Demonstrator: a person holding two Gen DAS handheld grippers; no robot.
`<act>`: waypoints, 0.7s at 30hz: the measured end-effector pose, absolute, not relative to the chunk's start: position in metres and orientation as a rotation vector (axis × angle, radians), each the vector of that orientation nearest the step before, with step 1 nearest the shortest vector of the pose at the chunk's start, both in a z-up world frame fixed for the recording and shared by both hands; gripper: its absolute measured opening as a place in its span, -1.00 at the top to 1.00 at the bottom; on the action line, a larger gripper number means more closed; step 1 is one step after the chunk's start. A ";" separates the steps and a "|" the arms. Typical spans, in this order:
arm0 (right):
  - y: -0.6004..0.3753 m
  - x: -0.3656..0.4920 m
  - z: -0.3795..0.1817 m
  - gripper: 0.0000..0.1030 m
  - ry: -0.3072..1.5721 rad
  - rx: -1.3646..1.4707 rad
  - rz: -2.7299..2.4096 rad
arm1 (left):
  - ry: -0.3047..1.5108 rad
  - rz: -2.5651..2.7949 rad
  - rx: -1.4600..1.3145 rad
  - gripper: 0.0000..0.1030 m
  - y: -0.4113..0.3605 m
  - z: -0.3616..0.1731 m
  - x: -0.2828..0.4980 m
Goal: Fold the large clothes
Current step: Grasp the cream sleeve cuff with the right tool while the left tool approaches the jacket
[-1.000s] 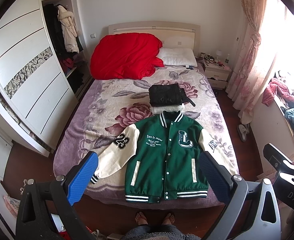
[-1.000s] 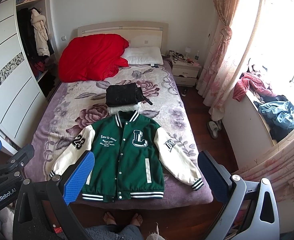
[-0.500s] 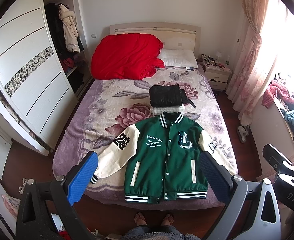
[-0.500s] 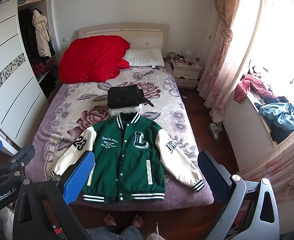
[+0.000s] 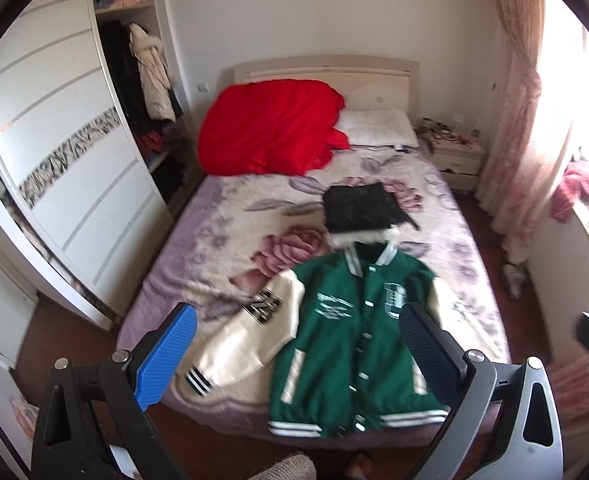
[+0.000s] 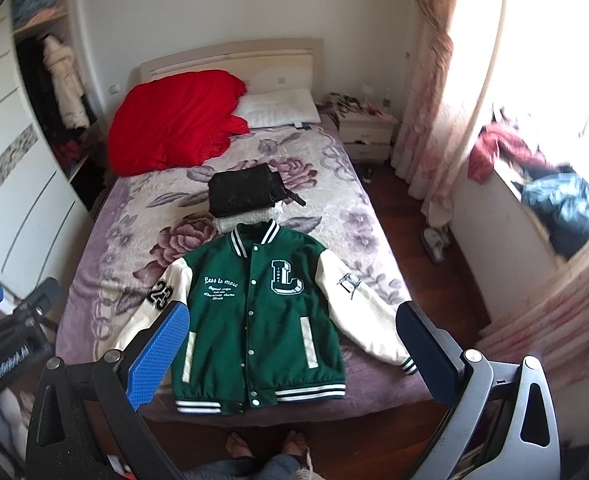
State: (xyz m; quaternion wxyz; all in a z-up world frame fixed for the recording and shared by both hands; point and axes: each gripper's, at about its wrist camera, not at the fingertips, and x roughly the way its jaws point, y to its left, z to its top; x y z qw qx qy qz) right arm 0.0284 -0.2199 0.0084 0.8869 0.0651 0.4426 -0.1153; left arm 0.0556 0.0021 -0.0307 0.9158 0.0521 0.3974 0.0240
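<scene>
1. The green varsity jacket (image 6: 260,320) lies flat and face up at the foot of the bed (image 6: 334,184), snapped closed, cream sleeves spread to each side, hem at the mattress edge nearest the person.
2. The left gripper (image 5: 296,354) hangs above the foot of the bed with its jaws spread wide and nothing between them. In its own view the blue pad covers part of the bedspread corner, and the dark pad hides part of the jacket's front and sleeve on that side.
3. The right gripper (image 6: 294,350) is likewise wide apart and empty. Its pads cover the lower end of one sleeve and sit just beside the other sleeve's cuff.
4. The left wrist view is motion-blurred, so the chest lettering cannot be read there. In the right wrist view it is sharp: an "L" patch and "23" on one sleeve.
5. A folded black garment (image 6: 244,194) rests on a pale folded item just beyond the collar; only a strip of the pale item shows.
6. Bare toes (image 6: 268,442) of the person show at the bottom edge, the rest cut off.
7. A red duvet (image 6: 174,120) is heaped at the headboard, partly covering a white pillow (image 6: 280,108).
</scene>
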 end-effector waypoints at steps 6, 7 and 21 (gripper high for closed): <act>-0.292 0.040 -0.098 -1.00 1.050 0.293 -0.433 | 0.835 0.042 0.138 -1.00 -0.002 -0.114 0.102; -0.308 0.039 -0.119 -1.00 1.069 0.332 -0.458 | 0.871 0.049 0.156 -1.00 -0.010 -0.135 0.115; -0.622 -0.051 -0.521 -1.00 1.273 1.042 -0.928 | 1.208 0.196 0.235 -1.00 -0.081 -0.375 0.177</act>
